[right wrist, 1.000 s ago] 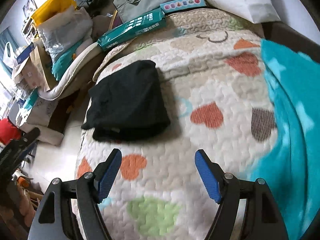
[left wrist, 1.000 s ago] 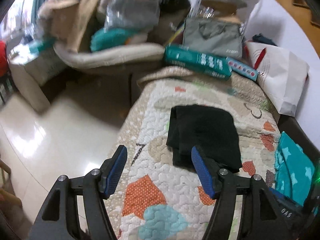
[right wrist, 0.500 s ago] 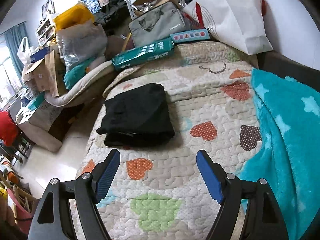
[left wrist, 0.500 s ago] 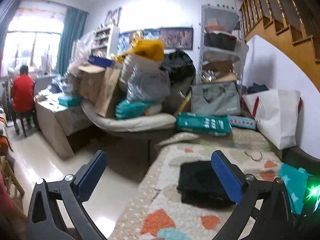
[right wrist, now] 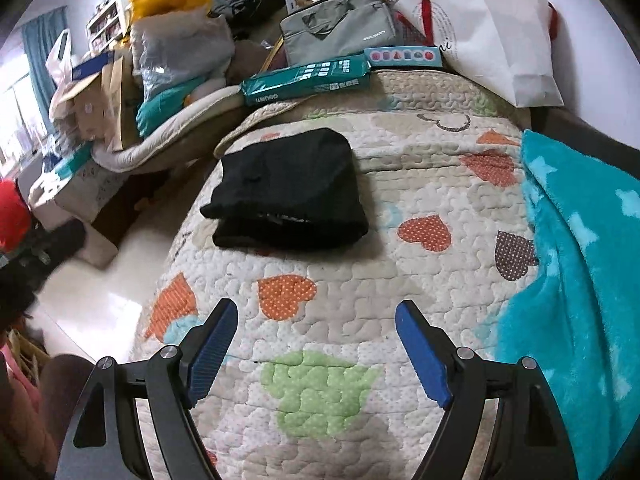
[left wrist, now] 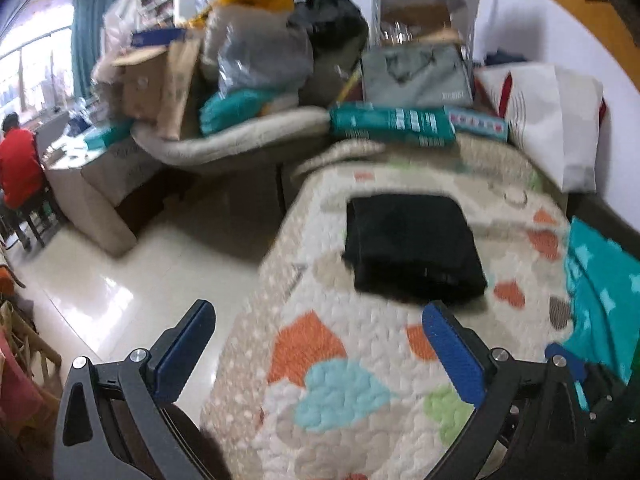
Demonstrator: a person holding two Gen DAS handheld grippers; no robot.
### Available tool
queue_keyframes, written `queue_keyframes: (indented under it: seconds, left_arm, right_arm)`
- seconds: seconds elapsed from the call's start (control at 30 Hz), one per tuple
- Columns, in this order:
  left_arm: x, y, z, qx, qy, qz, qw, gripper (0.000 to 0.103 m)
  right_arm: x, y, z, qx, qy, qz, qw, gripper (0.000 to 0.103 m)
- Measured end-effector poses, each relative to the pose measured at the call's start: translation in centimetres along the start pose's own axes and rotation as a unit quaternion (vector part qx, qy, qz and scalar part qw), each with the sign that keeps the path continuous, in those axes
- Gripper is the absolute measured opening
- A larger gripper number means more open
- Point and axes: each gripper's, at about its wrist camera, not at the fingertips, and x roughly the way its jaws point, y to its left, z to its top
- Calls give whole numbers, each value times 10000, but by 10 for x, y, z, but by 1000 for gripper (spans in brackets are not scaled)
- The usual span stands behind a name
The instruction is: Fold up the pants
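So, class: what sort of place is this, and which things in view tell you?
Probably a cluttered room in a home. Folded black pants lie on a heart-patterned quilt, a teal fleece blanket beside them, with boxes and bags piled behind.

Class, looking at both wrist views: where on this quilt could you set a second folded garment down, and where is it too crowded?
Bare quilt lies between the folded black pants and the open grippers, and between the pants and the teal blanket on the right. The far end is crowded: a teal box, a grey bag and a white bag.
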Motion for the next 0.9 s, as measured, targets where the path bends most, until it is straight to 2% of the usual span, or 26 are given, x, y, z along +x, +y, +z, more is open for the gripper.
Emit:
queue_keyframes:
  seconds: [0.1, 0.37, 0.63, 0.9]
  left_arm:
    - [9, -1, -6, -24, 256, -98, 9996, 103]
    - [21, -8, -16, 112, 591, -262, 9978, 103]
    - [25, -19, -23, 308, 742, -377, 9961, 103]
    - [28, -19, -24, 276, 855, -419, 9951, 103]
  right_arm:
    - [7, -4, -2, 65, 104, -59, 9999, 85]
    - [19, -14, -5, 303, 287, -188, 9989, 85]
    - [24, -12, -8, 234, 351, -201, 9989, 86]
    - [25, -15, -8, 309, 373, -220, 9986, 86]
